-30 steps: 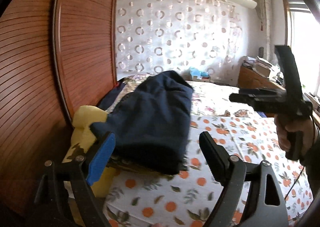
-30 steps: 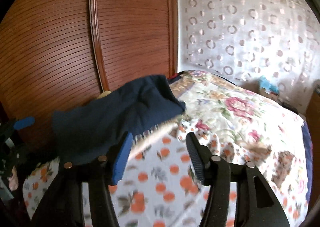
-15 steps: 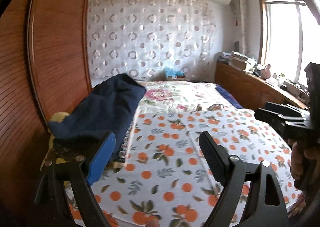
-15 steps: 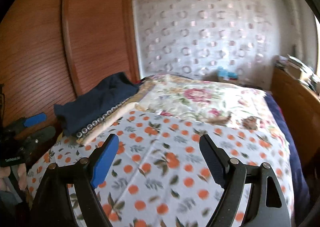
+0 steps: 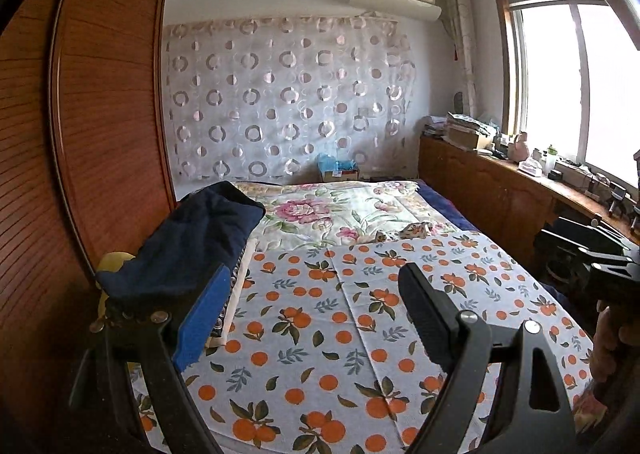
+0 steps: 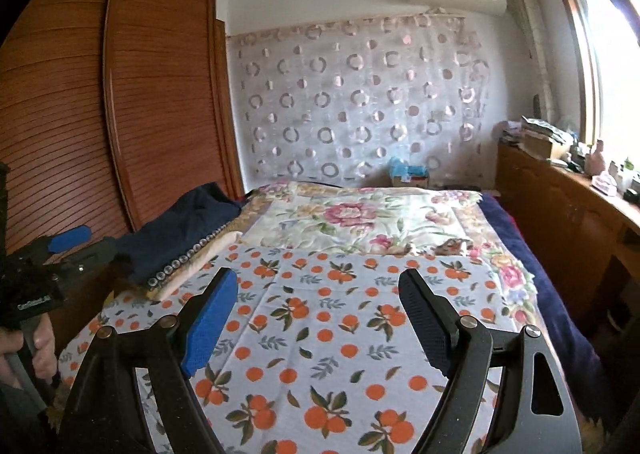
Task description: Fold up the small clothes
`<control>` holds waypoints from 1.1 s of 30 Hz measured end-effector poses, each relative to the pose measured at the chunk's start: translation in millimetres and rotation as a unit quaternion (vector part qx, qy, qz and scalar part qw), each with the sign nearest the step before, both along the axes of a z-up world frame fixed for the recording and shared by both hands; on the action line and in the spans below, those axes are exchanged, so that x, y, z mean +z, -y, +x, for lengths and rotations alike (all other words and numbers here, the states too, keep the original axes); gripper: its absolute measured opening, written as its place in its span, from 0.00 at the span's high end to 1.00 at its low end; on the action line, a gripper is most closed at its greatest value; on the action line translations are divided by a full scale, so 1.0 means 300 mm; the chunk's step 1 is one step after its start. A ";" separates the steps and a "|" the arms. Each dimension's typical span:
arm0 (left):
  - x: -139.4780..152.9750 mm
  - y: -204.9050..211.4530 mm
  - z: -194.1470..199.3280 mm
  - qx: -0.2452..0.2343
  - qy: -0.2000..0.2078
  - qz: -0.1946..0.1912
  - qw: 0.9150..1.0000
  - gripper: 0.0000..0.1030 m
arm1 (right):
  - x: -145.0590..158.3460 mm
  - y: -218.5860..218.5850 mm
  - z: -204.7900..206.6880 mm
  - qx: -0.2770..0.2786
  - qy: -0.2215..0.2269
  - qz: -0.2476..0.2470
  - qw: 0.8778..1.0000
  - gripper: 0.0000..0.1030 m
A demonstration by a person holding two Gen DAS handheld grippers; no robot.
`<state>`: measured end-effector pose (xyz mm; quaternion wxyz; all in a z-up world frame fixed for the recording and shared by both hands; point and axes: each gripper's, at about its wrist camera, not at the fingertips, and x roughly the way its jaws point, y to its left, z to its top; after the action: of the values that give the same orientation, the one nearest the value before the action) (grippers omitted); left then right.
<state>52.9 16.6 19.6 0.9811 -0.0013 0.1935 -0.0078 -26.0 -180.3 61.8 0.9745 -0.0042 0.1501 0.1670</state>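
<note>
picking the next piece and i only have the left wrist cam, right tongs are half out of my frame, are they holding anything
observer: no, the right tongs are open and empty, only the orange-print sheet shows between them
operator: ok, and what is under the navy garment, my blue pad covers that edge
observer: a row of shiny beads runs along the edge of the pile, between the navy garment on top and a beige folded layer below it
</note>
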 end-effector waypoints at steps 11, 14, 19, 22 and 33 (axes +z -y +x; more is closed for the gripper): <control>0.005 -0.006 -0.007 0.002 0.002 0.000 1.000 0.16 | -0.035 -0.001 -0.024 -0.015 0.004 0.006 1.000 0.19; 0.004 -0.004 -0.005 0.002 0.002 0.000 1.000 0.16 | -0.040 0.009 -0.001 -0.014 0.003 0.005 1.000 0.19; 0.006 -0.007 -0.005 0.003 0.001 0.000 1.000 0.16 | -0.045 0.029 0.011 -0.013 0.002 0.005 1.000 0.19; 0.001 -0.009 -0.002 0.005 0.001 0.001 1.000 0.16 | -0.044 0.044 0.027 -0.013 0.002 0.005 1.000 0.19; 0.001 -0.014 -0.002 0.006 0.001 0.001 1.000 0.16 | -0.037 0.110 0.036 -0.010 0.004 0.003 1.000 0.19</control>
<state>52.1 20.9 19.9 0.9814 -0.0011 0.1920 -0.0018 -15.1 -213.4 50.7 0.9767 -0.0002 0.1454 0.1578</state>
